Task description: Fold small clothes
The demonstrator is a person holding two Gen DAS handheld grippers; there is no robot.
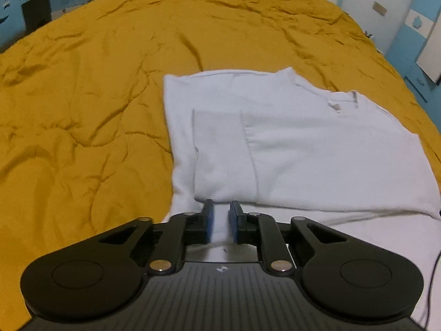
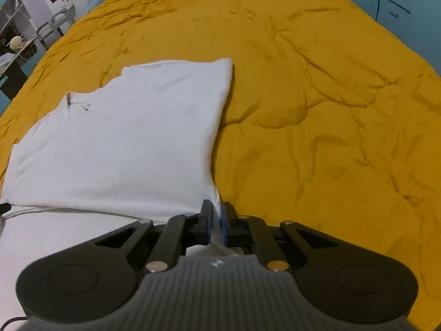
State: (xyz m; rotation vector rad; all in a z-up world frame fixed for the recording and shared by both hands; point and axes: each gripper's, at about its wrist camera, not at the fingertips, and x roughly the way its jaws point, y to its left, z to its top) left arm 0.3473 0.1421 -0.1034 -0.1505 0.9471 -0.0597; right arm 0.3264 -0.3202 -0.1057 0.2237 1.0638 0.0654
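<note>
A white T-shirt (image 1: 303, 143) lies partly folded on a mustard-yellow bedspread (image 1: 82, 110), collar toward the far side and one sleeve folded in over the body. My left gripper (image 1: 220, 207) sits at the shirt's near left part, with a strip of white fabric filling the narrow gap between its blue pads. In the right wrist view the shirt (image 2: 124, 138) spreads to the left on the bedspread (image 2: 330, 110). My right gripper (image 2: 217, 208) is at the shirt's near right corner, pads almost together and pinching a thin edge of the cloth.
The wrinkled bedspread stretches far on every side of the shirt. Blue and white cabinets (image 1: 413, 41) stand beyond the bed's right edge, blue drawers (image 2: 394, 5) at the far right. Shelves with clutter (image 2: 16, 41) line the left. A black cable (image 2: 5, 208) lies by the shirt's near edge.
</note>
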